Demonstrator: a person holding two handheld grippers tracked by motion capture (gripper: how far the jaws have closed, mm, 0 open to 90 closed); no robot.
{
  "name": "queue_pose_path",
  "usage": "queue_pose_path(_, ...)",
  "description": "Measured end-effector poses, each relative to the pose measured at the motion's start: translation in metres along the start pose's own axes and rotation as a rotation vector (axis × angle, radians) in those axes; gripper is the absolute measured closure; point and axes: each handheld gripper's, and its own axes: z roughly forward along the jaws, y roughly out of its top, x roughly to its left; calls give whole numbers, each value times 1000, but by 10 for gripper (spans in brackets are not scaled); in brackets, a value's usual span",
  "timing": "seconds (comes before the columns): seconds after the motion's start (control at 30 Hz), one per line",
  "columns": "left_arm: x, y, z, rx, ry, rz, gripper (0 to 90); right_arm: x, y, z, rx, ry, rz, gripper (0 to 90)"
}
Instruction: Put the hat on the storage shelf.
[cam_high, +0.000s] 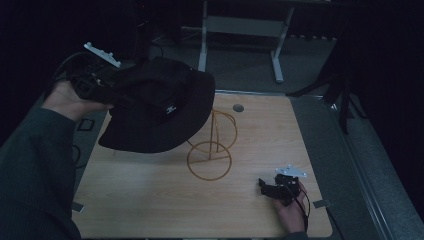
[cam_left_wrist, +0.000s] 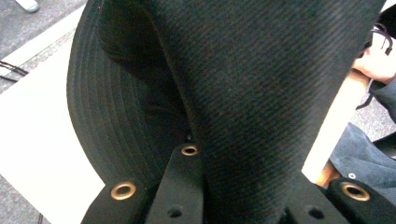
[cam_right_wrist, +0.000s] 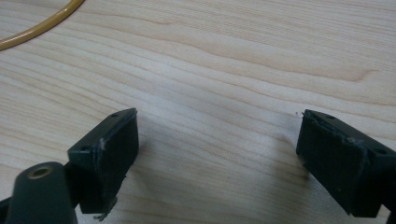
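High view: a wooden table (cam_high: 150, 200) in a dim room, with a person's forearms entering from the near edge.
Hat: a black brimmed hat (cam_high: 160, 105) was held in the air over the far left part of the table, brim tilted, partly in front of the stand.
Stand: a yellow wire hat stand (cam_high: 210, 150) stood near the table's middle, its ring base flat on the wood and its upper loop just right of the hat's brim.
Left gripper: the left gripper (cam_high: 92, 80) was raised at the far left, jaws closed on the hat's cloth (cam_left_wrist: 261, 116); the left gripper view showed fabric pinched between them.
Right gripper: the right gripper (cam_high: 280, 189) rested low at the near right, well apart from the stand; its jaws (cam_right_wrist: 219, 158) stood wide apart with nothing between them, bare wood beneath.
Risk, slip: the hold looked to be on a fold of soft cloth, so the hat might sag or slide free.
Risk, stand: the light wire frame was unsteadied, so a brim catching the loop could tip it.
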Motion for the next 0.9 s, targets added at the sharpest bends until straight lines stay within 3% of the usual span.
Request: queue_pose_path(0.9, -17, 26, 21, 45, -36, 65, 885, 0, 0, 0, 0, 0, -1, 128)
